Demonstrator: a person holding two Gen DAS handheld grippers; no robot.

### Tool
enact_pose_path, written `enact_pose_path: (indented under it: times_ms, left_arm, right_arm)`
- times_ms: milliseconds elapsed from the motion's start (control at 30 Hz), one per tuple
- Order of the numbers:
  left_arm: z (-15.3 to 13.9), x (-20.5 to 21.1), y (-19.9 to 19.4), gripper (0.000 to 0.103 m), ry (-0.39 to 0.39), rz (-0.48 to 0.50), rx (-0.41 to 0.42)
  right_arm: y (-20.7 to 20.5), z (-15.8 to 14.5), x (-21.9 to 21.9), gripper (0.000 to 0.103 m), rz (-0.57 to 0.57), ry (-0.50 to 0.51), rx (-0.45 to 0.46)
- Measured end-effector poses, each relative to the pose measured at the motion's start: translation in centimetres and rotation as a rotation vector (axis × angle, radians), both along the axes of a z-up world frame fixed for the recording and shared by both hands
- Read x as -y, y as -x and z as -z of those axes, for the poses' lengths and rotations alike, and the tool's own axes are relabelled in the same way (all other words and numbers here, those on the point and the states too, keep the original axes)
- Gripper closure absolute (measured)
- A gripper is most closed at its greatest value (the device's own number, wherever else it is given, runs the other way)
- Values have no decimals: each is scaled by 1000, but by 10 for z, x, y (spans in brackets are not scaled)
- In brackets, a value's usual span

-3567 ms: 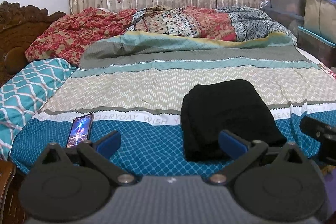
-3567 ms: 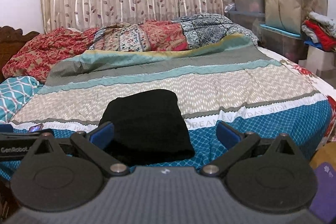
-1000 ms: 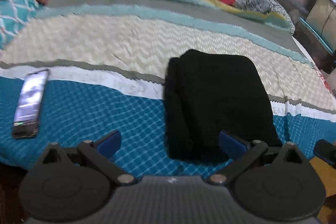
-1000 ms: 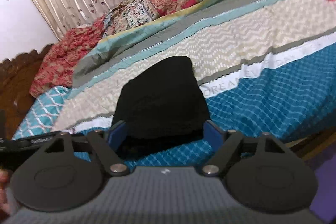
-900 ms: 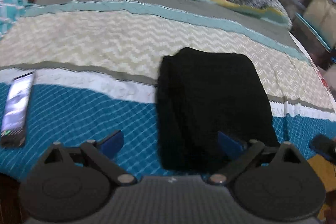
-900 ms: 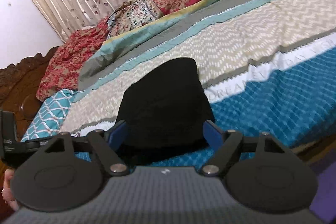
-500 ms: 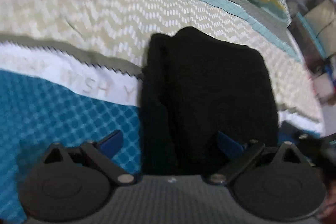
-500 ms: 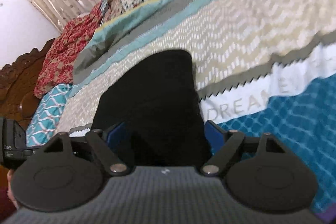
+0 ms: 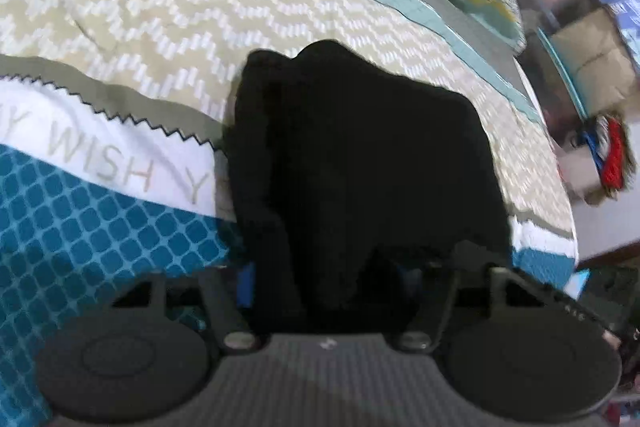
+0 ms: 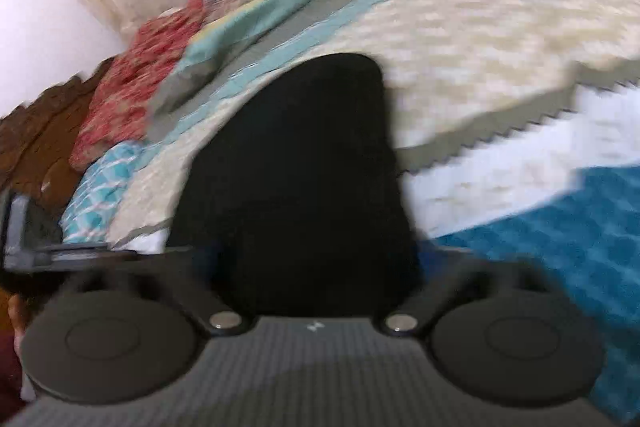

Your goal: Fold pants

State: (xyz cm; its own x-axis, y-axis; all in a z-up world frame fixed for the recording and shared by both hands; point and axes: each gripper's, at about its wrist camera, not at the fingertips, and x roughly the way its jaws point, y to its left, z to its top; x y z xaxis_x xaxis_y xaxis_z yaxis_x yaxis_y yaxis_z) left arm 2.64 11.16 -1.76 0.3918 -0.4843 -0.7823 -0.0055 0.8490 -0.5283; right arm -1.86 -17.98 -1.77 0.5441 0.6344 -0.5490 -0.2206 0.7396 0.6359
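The folded black pants (image 9: 360,155) lie on the striped bedspread (image 9: 140,7), straddling its white and teal bands. My left gripper (image 9: 328,279) is down at the near left edge of the bundle. Its jaws are closing, and the blue pads (image 9: 245,283) press a bunch of black cloth between them. In the blurred right wrist view the pants (image 10: 296,155) fill the gap of my right gripper (image 10: 316,259). Its jaws are closing too but still stand wide around the near edge, and its pads are smeared by motion.
Patterned quilts (image 10: 132,99) are heaped at the head of the bed near a carved wooden headboard (image 10: 36,131). Storage boxes (image 9: 584,59) and piled clothes (image 9: 608,155) stand beside the bed on the right. A hand (image 10: 16,311) holds the left gripper's body (image 10: 24,243).
Both grippers dropped and tilted down onto the near edge of the pants. The left jaws narrowed from wide apart to pinching the cloth. The phone has left the left view.
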Motion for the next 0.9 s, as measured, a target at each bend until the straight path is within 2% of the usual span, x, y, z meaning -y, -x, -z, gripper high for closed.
enact_pose_path:
  times_ms: [33, 67, 133, 233, 367, 500, 567, 600, 700, 733, 767, 800, 833, 900]
  left_arm:
    - [-5, 1, -1, 62, -5, 2, 9]
    - [-12, 1, -2, 65, -3, 1, 17]
    - [-31, 2, -11, 66, 4, 24, 56]
    - [-65, 11, -39, 66, -67, 81, 191]
    - [-94, 21, -111, 66, -167, 81, 337]
    - [-98, 35, -211, 66, -230, 3, 414]
    - [-89, 41, -258, 64, -263, -56, 433]
    - [-77, 42, -278, 64, -277, -84, 428]
    - [-36, 46, -328, 63, -339, -143, 363]
    - [-18, 45, -340, 61, -376, -154, 320]
    - [-1, 46, -347, 49, -410, -169, 308]
    - [6, 45, -345, 46, -413, -177, 341]
    - [11, 46, -341, 41, -419, -176, 384]
    - [16, 50, -334, 36, -433, -169, 446]
  right_arm:
    - [-1, -4, -6, 49, -7, 1, 5]
    - [-1, -11, -11, 51, -28, 4, 24]
    - [0, -31, -18, 55, -54, 30, 98]
    - [-20, -63, -23, 57, -66, 57, 227]
    - [-88, -86, -25, 57, -46, 79, 347]
    - [-162, -88, -32, 57, 21, 131, 456]
    - [-200, -78, -36, 57, 66, 138, 484]
    - [-224, -68, -39, 57, 93, 130, 469]
    - [-279, -27, -45, 56, 150, 103, 359]
    - [-293, -10, -49, 56, 156, 101, 309]
    - [-306, 9, -54, 53, 156, 102, 256]
    - [-310, 28, -54, 44, 166, 96, 228]
    - [-311, 47, -46, 42, 175, 34, 224]
    - [-309, 59, -24, 43, 190, -122, 198]
